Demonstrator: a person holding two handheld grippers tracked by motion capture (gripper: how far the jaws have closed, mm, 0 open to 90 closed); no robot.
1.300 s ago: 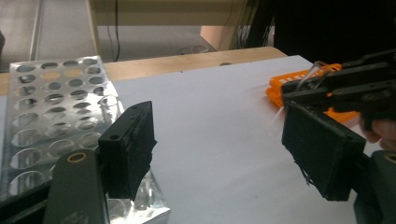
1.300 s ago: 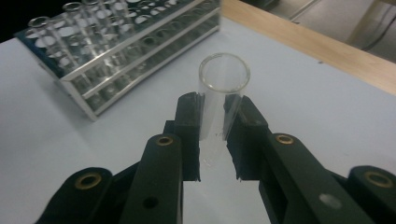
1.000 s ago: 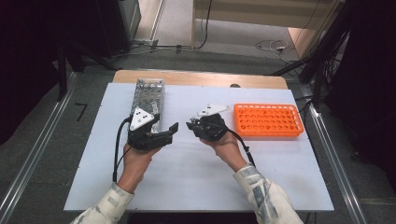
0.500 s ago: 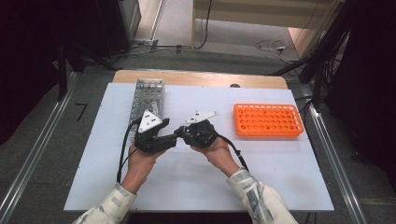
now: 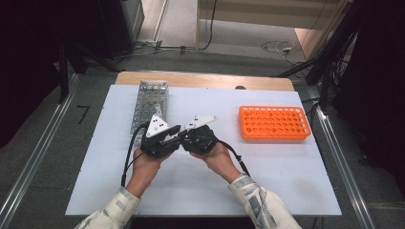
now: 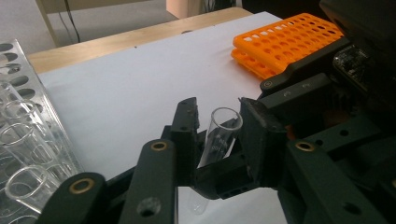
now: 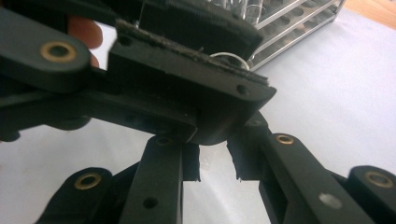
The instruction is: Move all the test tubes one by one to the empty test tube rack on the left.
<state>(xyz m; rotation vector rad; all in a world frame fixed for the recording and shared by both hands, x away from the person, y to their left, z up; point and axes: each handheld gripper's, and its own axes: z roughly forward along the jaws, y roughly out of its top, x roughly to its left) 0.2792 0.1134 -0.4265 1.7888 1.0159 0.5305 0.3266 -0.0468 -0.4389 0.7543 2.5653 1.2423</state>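
From above, the left gripper (image 5: 177, 135) and the right gripper (image 5: 184, 138) meet tip to tip over the white table (image 5: 95, 176), between the clear rack (image 5: 149, 102) and the orange rack (image 5: 273, 122).

In the left gripper view, its jaws have just been closing and now flank a glass tube (image 6: 217, 140), pressing its sides; the right gripper's jaw holds it lower down.

In the right gripper view, its jaws stay clamped, the tube's rim (image 7: 229, 59) peeking past the left gripper.

No legible text, label, brand or number is present. The glass test tube (image 6: 218, 140) carries faint printed markings, too blurred to be read.
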